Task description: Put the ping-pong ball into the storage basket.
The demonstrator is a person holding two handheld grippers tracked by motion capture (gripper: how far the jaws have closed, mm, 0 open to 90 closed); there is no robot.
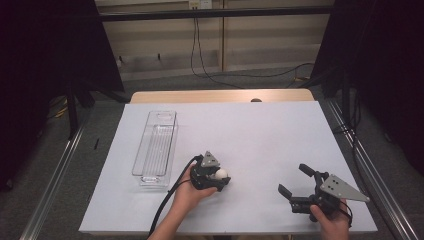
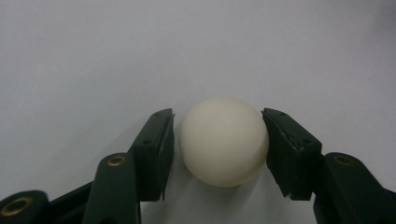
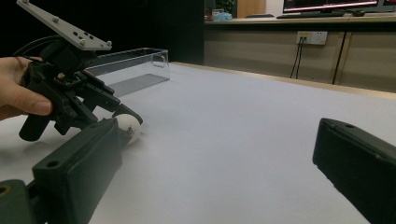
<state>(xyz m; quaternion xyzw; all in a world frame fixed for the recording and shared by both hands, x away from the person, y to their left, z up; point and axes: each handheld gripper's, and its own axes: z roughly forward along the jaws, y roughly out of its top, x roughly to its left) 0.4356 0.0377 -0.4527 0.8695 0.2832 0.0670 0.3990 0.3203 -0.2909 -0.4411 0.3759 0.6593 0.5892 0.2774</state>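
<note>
Across the whole work surface lies a white sheet (image 1: 260,130) over a wooden table (image 1: 220,95), a plain, pale ground that likely serves to make small things easy to see and to let them roll little. Toward the far left of that sheet stands a clear plastic bin (image 1: 156,147), long and narrow, set lengthwise away from the person and open at the top; it sits just beyond the left hand's reach, which suggests that it is the place meant to receive what gets picked up.

Nearer the person's edge, at the right, the right gripper (image 1: 296,184) rests low over the sheet with its jaws wide apart and nothing between them. It stands well apart from the work, seemingly parked so as not to crowd the other hand.

Left of it, the left gripper (image 1: 218,181) is tipped down onto the sheet, the hand (image 1: 190,194) wrapped round its body from behind. In the left gripper view its two black jaws bracket a white ball (image 2: 224,141) that rests on the sheet: the right pad lies against the ball's side, while the left pad stands just beside it, and I cannot tell whether it touches yet. The jaws meet the ball at its widest part, low and level, presumably because a smooth round thing squeezed above or below the middle would squirt out. By my judgement the grasp is all but made, and the lift toward the bin has not begun.
</note>
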